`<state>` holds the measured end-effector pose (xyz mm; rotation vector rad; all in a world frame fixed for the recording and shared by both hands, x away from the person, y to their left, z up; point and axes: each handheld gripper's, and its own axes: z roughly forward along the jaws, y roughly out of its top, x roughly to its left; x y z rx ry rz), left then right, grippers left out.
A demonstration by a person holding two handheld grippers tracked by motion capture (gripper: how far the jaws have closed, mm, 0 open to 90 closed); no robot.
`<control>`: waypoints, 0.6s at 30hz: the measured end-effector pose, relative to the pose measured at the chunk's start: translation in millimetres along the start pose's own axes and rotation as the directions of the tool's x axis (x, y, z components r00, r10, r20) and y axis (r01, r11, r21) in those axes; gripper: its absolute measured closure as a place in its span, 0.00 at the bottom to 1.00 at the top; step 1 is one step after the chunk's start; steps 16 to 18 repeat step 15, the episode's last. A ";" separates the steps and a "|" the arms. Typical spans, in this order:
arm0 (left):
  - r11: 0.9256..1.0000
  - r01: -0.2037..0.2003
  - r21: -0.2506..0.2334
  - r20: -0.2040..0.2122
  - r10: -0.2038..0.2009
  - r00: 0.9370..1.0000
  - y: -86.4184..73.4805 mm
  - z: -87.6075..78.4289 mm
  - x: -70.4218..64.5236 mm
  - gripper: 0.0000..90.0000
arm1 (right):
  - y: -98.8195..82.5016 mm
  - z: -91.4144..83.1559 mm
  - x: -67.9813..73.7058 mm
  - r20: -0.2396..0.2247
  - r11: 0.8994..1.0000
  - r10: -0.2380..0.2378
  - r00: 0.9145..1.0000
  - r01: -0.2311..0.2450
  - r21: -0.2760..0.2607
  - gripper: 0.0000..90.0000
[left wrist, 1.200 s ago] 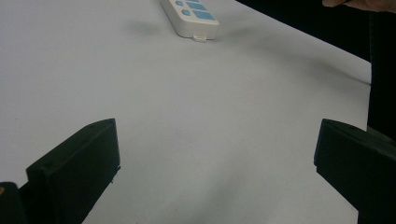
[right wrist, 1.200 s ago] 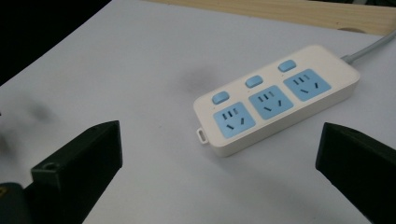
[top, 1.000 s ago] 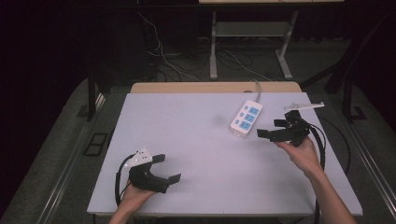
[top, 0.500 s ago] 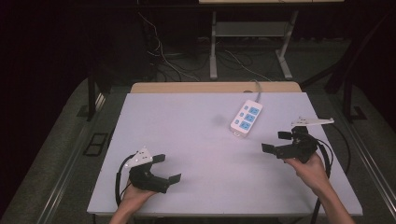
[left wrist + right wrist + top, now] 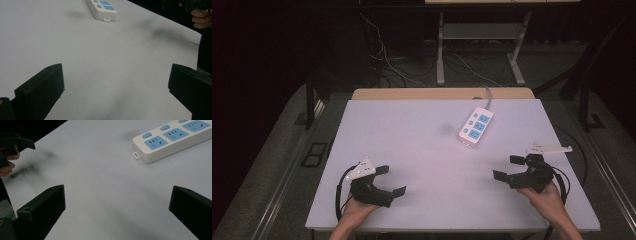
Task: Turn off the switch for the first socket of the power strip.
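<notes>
A white power strip (image 5: 476,127) with blue sockets lies on the pale table (image 5: 422,150), right of centre toward the back; its cord runs off the far edge. It also appears at the top of the left gripper view (image 5: 101,8) and at the upper right of the right gripper view (image 5: 172,138). My left gripper (image 5: 390,181) rests near the front left, jaws wide apart and empty. My right gripper (image 5: 510,168) sits near the front right, open and empty, well short of the power strip. Its grey plate (image 5: 548,148) sticks out to the right.
The table's front edge runs just below both hands. A wooden strip (image 5: 442,93) borders the far edge. Beyond it are a metal stand (image 5: 479,45) and loose cables on the dark floor. The other hand and gripper (image 5: 12,145) appear far off in the right gripper view.
My right gripper has drawn back from beside the power strip toward the front right of the table. The left gripper has stayed where it was.
</notes>
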<state>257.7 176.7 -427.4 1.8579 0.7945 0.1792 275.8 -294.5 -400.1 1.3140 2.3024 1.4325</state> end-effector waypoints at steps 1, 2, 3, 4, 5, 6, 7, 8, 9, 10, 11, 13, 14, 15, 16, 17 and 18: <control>1.000 0.001 0.000 0.000 -0.001 1.000 -0.1 0.0 -0.1 0.00 | -2.8 -0.3 0.6 -0.001 1.000 0.001 1.000 -0.001 0.002 0.00; 1.000 -0.001 0.001 0.001 0.001 1.000 -0.1 0.0 0.0 0.00 | -5.5 -0.5 1.1 -0.002 1.000 0.001 1.000 -0.001 0.001 0.00; 1.000 -0.001 0.001 0.000 0.001 1.000 -0.2 0.2 -0.1 0.00 | -8.2 -0.9 1.5 0.001 1.000 -0.001 1.000 0.001 0.000 0.00; 1.000 0.001 0.002 0.000 -0.001 1.000 -0.4 0.5 -0.2 0.00 | -11.0 -1.5 1.9 0.004 1.000 -0.002 1.000 0.002 -0.002 0.00; 1.000 0.003 0.002 0.000 -0.003 1.000 -0.4 0.7 -0.2 0.00 | -13.7 -2.2 1.9 0.007 1.000 -0.004 1.000 0.004 -0.006 0.00; 1.000 0.002 0.002 0.000 -0.002 1.000 -0.4 0.9 -0.2 0.00 | -16.5 -3.0 1.9 0.009 1.000 0.000 1.000 0.000 -0.007 0.00; 1.000 0.001 0.002 0.000 -0.001 1.000 -0.3 0.9 -0.2 0.00 | -19.3 -3.7 1.7 0.011 1.000 0.003 1.000 -0.003 -0.011 0.00; 1.000 0.001 0.002 0.000 -0.001 1.000 -0.2 0.9 -0.3 0.00 | -22.2 -4.4 1.1 0.013 1.000 0.006 1.000 -0.005 -0.013 0.00; 1.000 -0.001 0.003 -0.001 0.001 1.000 -0.3 0.9 -0.3 0.00 | -24.9 -4.9 0.7 0.015 1.000 0.010 1.000 -0.009 -0.014 0.00; 1.000 -0.002 0.004 -0.001 0.002 1.000 -0.3 0.9 -0.3 0.00 | -27.8 -5.6 0.4 0.017 1.000 0.012 1.000 -0.012 -0.013 0.00; 1.000 -0.002 0.005 0.000 0.002 1.000 -0.3 0.9 -0.1 0.00 | -30.9 -5.9 0.0 0.017 1.000 0.013 1.000 -0.013 -0.019 0.00; 1.000 0.000 0.007 -0.001 0.000 1.000 -0.4 1.2 0.4 0.00 | -37.1 -6.0 -0.1 0.021 1.000 0.015 1.000 -0.014 -0.022 0.00; 1.000 -0.002 0.008 -0.001 0.002 1.000 -0.3 1.3 0.8 0.00 | -39.3 -5.7 -0.2 0.019 1.000 0.019 1.000 -0.019 -0.019 0.00; 1.000 -0.002 0.007 -0.001 0.002 1.000 -0.2 1.4 1.0 0.00 | -40.8 -5.2 -0.4 0.016 1.000 0.015 1.000 -0.015 -0.016 0.00; 1.000 -0.002 0.007 -0.001 0.002 1.000 -0.2 1.4 1.0 0.00 | -40.8 -5.2 -0.4 0.016 1.000 0.015 1.000 -0.015 -0.016 0.00; 1.000 -0.002 0.007 -0.001 0.002 1.000 -0.2 1.4 1.0 0.00 | -40.8 -5.2 -0.4 0.016 1.000 0.015 1.000 -0.015 -0.016 0.00; 1.000 -0.002 0.007 -0.001 0.002 1.000 -0.2 1.4 1.0 0.00 | -40.8 -5.2 -0.4 0.016 1.000 0.015 1.000 -0.015 -0.016 0.00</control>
